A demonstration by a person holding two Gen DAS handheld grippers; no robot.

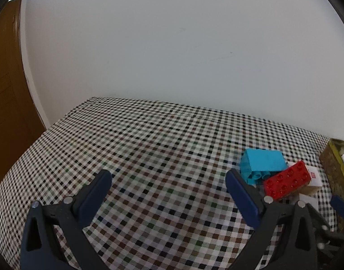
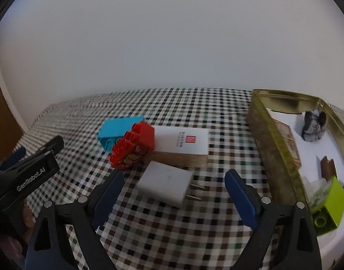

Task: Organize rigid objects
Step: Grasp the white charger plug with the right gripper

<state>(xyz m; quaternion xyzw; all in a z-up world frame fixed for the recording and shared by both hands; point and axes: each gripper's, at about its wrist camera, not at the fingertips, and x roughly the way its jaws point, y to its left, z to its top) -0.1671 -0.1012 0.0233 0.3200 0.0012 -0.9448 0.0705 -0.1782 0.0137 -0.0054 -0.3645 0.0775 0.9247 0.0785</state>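
Note:
On the checked tablecloth lie a cyan brick (image 2: 118,132), a red brick (image 2: 133,148), a white flat box (image 2: 183,142) and a white plug adapter (image 2: 165,184). My right gripper (image 2: 174,180) is open, its fingers either side of the adapter and just short of it. My left gripper (image 1: 168,177) is open and empty over bare cloth; the cyan brick (image 1: 264,160) and red brick (image 1: 289,180) lie just beyond its right finger. The left gripper also shows at the left of the right wrist view (image 2: 32,164).
A gold tin box (image 2: 273,135) stands at the right, holding a lime brick (image 2: 329,204), a dark furry item (image 2: 312,126), a brown piece and cards. It shows at the right edge of the left wrist view (image 1: 336,166). A white wall runs behind the table; a wooden door (image 1: 5,90) is left.

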